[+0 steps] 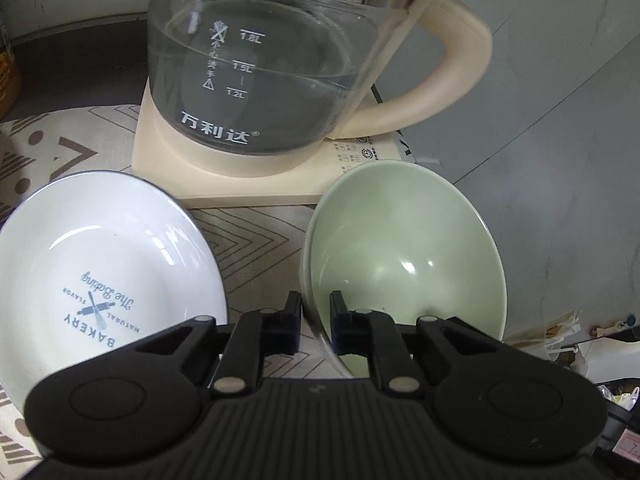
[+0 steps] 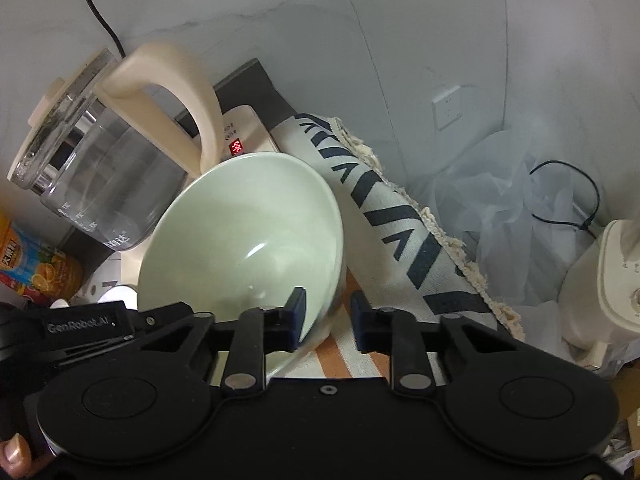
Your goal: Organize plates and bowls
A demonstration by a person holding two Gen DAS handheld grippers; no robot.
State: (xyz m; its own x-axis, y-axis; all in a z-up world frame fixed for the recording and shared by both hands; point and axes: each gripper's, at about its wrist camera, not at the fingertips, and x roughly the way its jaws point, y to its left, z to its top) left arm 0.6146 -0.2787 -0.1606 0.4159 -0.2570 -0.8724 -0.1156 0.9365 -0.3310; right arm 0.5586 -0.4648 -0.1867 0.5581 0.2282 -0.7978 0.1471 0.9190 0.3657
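Observation:
A pale green bowl (image 1: 404, 248) is tilted up off the patterned cloth. My left gripper (image 1: 315, 312) is shut on its near rim, one finger inside and one outside. A white bowl (image 1: 100, 256) printed "BAKERY" rests on the cloth to the left. In the right wrist view the same green bowl (image 2: 240, 240) fills the centre. My right gripper (image 2: 328, 312) straddles its right rim with the jaws apart; only the left finger (image 2: 294, 316) is against the bowl. The left gripper's body shows at the lower left of that view.
A glass kettle (image 1: 264, 60) with a cream handle and base (image 1: 224, 184) stands right behind both bowls. A juice bottle (image 2: 36, 264) stands at the left. The cloth edge (image 2: 400, 232) hangs off the counter at the right, above plastic bags (image 2: 508, 200) and a white appliance (image 2: 612, 280).

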